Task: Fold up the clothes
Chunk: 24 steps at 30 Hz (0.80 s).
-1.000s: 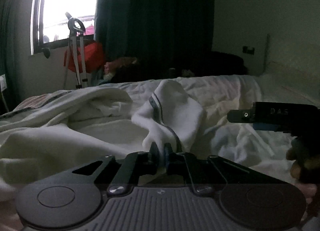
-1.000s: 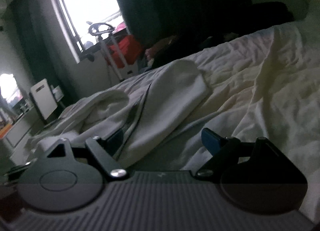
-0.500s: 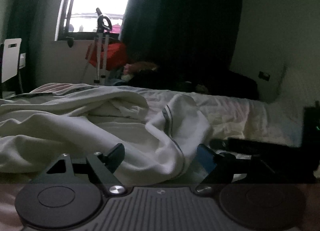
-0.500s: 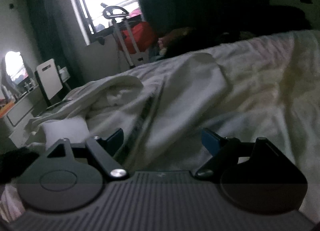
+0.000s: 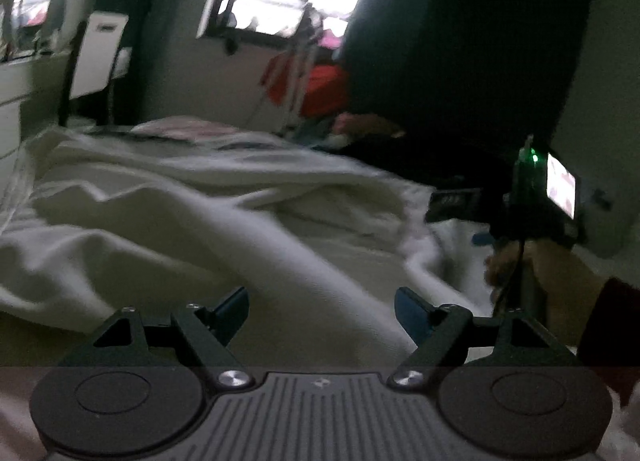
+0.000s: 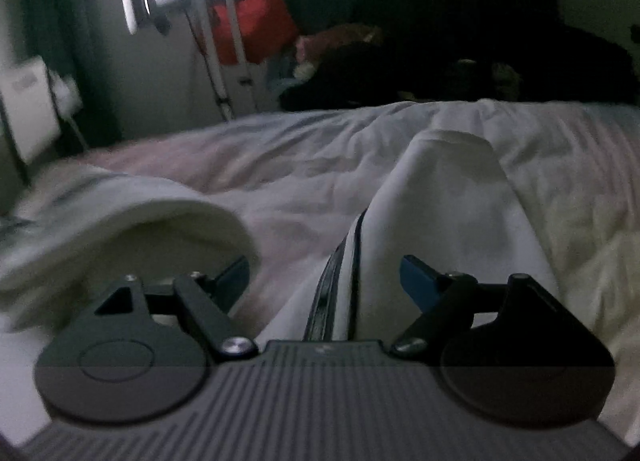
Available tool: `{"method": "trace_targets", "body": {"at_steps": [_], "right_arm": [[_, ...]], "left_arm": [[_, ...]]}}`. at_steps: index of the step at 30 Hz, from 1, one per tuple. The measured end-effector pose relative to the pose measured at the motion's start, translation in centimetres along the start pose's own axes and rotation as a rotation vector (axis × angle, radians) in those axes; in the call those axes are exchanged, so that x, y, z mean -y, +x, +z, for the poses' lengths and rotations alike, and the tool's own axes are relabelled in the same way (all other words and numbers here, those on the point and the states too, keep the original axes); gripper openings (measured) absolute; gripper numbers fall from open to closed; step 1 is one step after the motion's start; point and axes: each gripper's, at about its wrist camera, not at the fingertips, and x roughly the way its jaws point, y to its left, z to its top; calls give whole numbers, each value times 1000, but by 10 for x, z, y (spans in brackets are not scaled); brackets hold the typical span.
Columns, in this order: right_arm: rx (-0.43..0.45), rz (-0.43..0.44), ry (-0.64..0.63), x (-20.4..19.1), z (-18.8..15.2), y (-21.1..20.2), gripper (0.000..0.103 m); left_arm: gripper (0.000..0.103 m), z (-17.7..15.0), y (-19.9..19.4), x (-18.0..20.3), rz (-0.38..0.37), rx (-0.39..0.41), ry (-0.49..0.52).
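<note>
No readable text, labels, brands or numbers in either view. Left wrist view: the right gripper (image 5: 460, 205), off to the right of the white garment (image 5: 208, 221), has a dark plate with faint marks on it, too blurred to read. Its small lit screen (image 5: 562, 191) is blown out pinkish white, no characters legible; a green light sits just beside that screen, no sign on it. Right wrist view: the garment's dark trim stripe is plain, no print or tag visible.
</note>
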Motion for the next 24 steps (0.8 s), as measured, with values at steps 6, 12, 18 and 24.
{"method": "trace_targets", "body": {"at_steps": [6, 12, 18, 24], "right_arm": [[-53, -186, -80, -10, -1, 56, 77], [-10, -208, -53, 4, 6, 41, 18], [161, -200, 99, 66, 23, -43, 17], [133, -216, 462, 194, -28, -116, 17]], "left_arm": [[81, -2, 33, -19, -12, -31, -63], [81, -4, 40, -20, -44, -38, -106], [81, -2, 23, -14, -73, -20, -108], [80, 2, -2, -1, -48, 51, -13]]}}
